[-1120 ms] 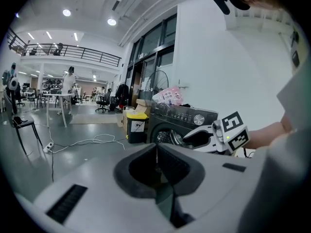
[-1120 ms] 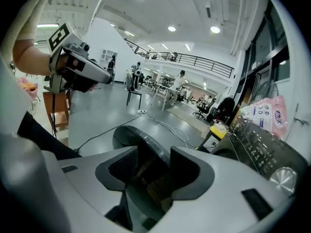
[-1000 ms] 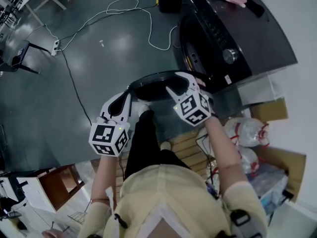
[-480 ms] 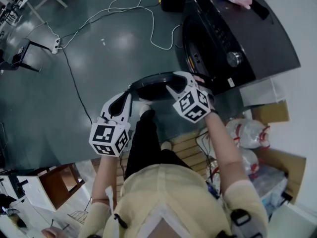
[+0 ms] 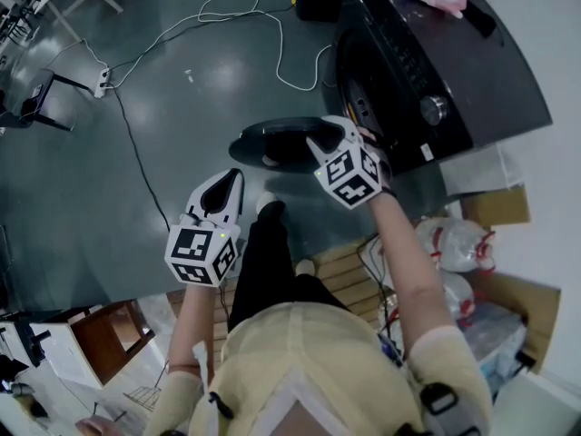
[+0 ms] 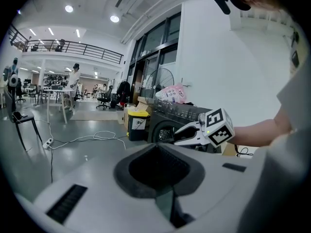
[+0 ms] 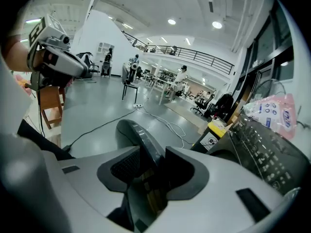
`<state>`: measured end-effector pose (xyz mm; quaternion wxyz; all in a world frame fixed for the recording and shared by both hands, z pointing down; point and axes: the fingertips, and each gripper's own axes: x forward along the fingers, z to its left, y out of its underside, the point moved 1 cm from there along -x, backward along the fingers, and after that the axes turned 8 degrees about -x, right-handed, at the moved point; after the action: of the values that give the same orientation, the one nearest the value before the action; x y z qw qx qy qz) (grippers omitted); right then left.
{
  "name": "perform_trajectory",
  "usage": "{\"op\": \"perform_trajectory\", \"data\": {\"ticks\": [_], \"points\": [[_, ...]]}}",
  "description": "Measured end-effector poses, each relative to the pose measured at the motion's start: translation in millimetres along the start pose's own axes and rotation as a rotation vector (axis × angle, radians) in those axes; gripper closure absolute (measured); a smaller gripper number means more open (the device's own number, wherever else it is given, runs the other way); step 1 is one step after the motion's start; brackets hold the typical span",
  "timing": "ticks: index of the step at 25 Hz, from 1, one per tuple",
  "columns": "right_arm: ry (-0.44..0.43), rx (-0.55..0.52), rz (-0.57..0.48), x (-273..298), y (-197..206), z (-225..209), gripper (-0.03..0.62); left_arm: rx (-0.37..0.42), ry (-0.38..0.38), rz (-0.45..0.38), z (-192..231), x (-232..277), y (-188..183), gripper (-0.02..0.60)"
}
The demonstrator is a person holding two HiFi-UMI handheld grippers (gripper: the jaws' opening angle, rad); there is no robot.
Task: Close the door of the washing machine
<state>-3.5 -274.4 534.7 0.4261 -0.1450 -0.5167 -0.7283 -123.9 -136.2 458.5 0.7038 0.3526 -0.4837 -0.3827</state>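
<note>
Door [image 5: 277, 143] of the washing machine [image 5: 436, 53] stands swung wide open, well out from the drum opening [image 5: 368, 84], dark round disc over the floor. Right gripper [image 5: 331, 142] is at the door's rim near the machine side, jaws closing with the rim edge between them, one pad looks not yet pressed on (gap on one side in the right gripper view). Left gripper [image 5: 234, 178] hangs back near the person's leg, apart from the door, jaws together on nothing. Step in hand looks like getting hold of the rim before the swing. To do it well: let the pads seat fully on the rim before pushing, then follow the door's arc round its hinge toward the opening rather than shoving straight, keep the left gripper clear of the door's path, finish with a firm press so the latch catches
</note>
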Motion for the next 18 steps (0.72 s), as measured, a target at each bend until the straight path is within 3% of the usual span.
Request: {"op": "perform_trajectory", "data": {"ticks": [18], "points": [[0.118,0.087,0.098,37.0,0.5,-56.0,0.442,-0.015,0.004,-0.007,9.8,9.5,-1.6,0.571]]}}
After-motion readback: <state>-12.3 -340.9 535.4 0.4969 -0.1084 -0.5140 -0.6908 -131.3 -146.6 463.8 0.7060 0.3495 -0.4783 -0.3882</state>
